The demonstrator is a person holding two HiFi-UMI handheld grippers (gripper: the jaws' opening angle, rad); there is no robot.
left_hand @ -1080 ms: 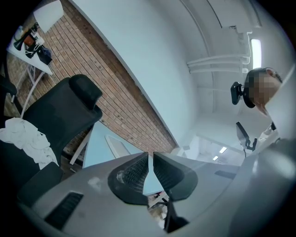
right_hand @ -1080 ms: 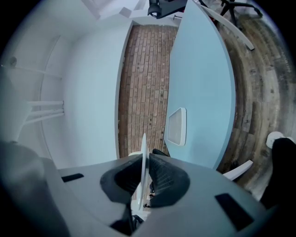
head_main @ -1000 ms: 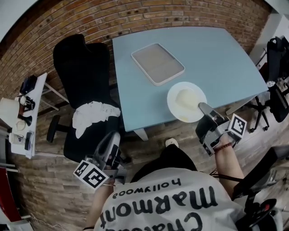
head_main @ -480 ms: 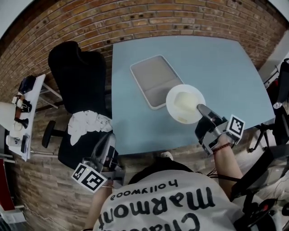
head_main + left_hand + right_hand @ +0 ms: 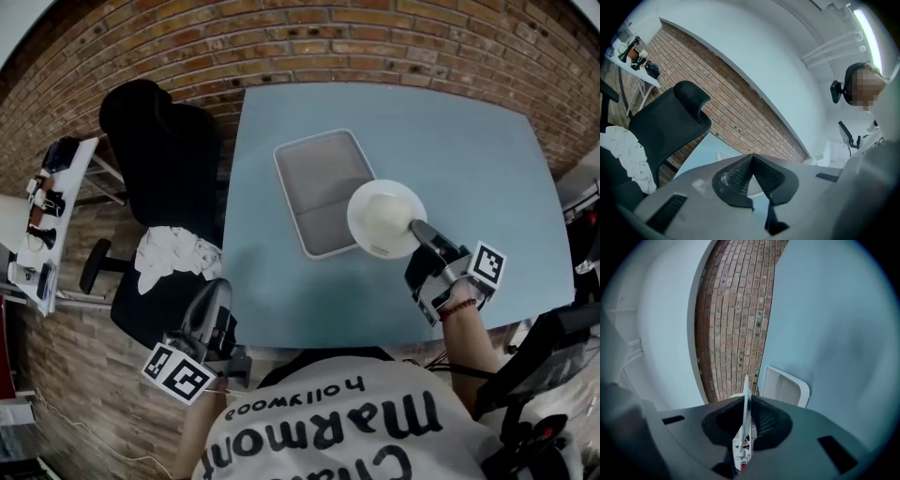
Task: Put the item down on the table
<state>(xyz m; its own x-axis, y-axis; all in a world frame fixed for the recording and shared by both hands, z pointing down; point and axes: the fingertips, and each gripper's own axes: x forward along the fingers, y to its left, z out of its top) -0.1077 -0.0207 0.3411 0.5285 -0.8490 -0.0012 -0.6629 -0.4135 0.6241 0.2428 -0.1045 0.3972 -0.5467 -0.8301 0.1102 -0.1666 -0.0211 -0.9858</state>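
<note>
Right gripper [image 5: 419, 234]: jaws pinching the rim of the plate [image 5: 380, 217], which is hanging at its ten o'clock, overlapping the tray [image 5: 319, 178] on the table [image 5: 469, 150]. Left gripper [image 5: 208, 298]: jaws together, empty, idling at the table's seven o'clock. Carrying apparently done; lowering and release remaining.

The white shirt [image 5: 356, 424] along the bottom of the frame carries black print, upside down: "hollywood", below it "Marmont", then a cut-off "Cha". The cubes on the left hand-held gripper [image 5: 211, 292] and the right hand-held gripper [image 5: 418, 226] bear square coded markers without letters.
</note>
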